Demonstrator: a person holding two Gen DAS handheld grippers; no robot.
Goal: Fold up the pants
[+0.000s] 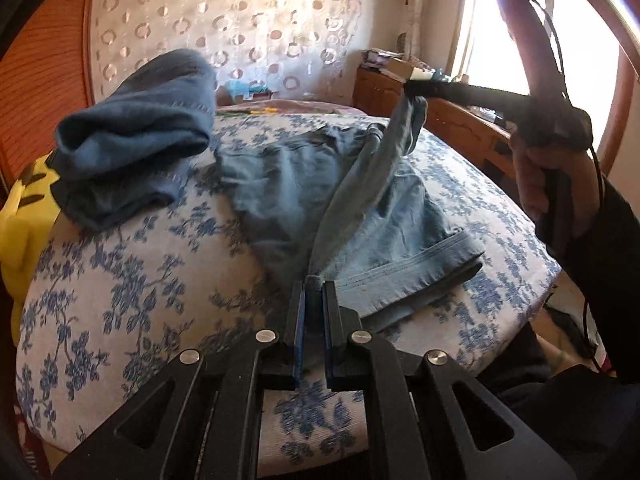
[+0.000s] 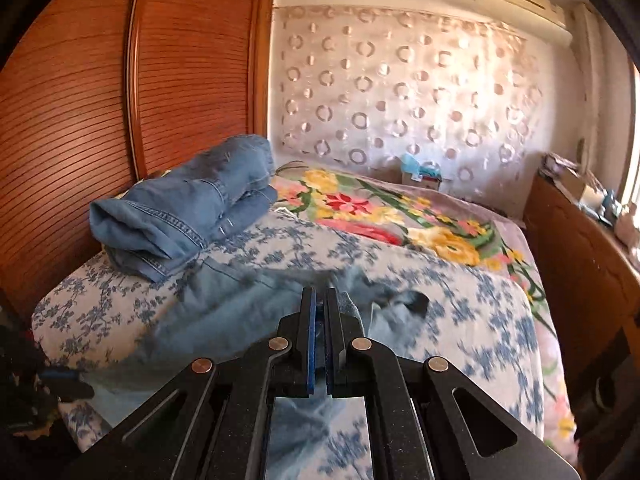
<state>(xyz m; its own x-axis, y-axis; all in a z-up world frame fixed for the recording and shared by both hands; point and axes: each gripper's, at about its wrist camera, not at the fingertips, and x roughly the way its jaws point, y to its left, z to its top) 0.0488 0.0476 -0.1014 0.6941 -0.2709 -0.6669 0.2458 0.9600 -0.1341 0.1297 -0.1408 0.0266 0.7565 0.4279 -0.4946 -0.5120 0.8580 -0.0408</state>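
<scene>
Pants [image 1: 384, 216]: light denim, part-folded on floral bed [image 1: 120, 280]. Left claw [image 1: 314, 292] and right claw [image 1: 414, 94] both clamped on one raised edge. Step: mid-fold. Next, likely: carrying edge across, laying flat. Folded jeans [image 2: 180, 216] stacked beside

Right gripper [image 2: 319, 300] pinching light-blue pants [image 2: 224, 300], jaws closed on fabric fold between blue pads. Pants lying motion-blurred across floral-blue bedspread [image 2: 472, 320], spreading left and toward camera. Folded denim stack [image 2: 180, 216] sitting at far-left of bed, just beside wooden slatted wardrobe [image 2: 80, 100]. Bright flowered blanket [image 2: 400, 216] covering bed beyond bedspread. Circle-patterned curtain [image 2: 400, 92] hanging behind. Wooden dresser [image 2: 580, 248] standing along right edge, clutter on top too blurred to identify.
</scene>
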